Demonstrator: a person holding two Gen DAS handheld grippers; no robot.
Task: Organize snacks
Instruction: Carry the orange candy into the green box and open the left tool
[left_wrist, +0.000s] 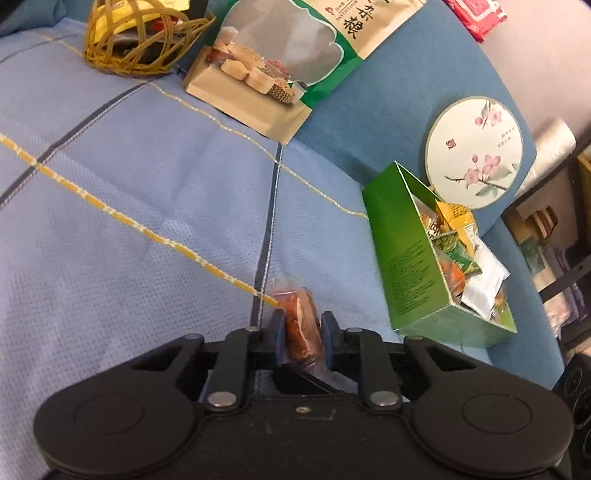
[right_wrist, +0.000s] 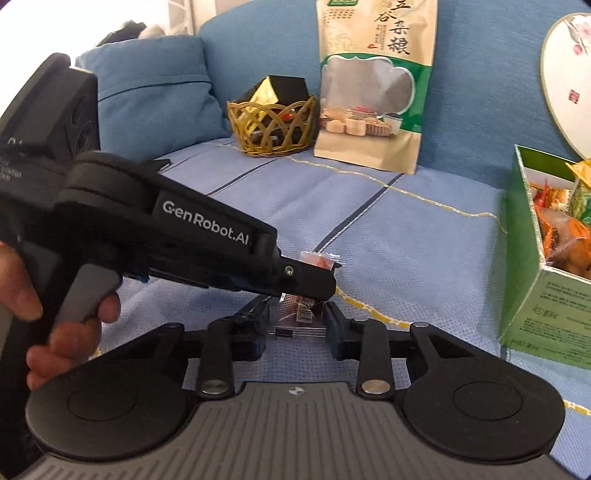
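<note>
We saw a blue sofa seat (right_wrist: 369, 229) carrying a woven basket (right_wrist: 273, 129) and grain pouch (right_wrist: 373, 92) at its back edge, a green box (right_wrist: 546, 280) toward its right.

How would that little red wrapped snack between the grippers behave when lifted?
The snack looks small, so it is probably light. Its clear crinkly wrapper may be slippery and flex between the left gripper's fingers. The loose wrapper ends would likely flop, as the end seen by the right gripper suggests.
</note>
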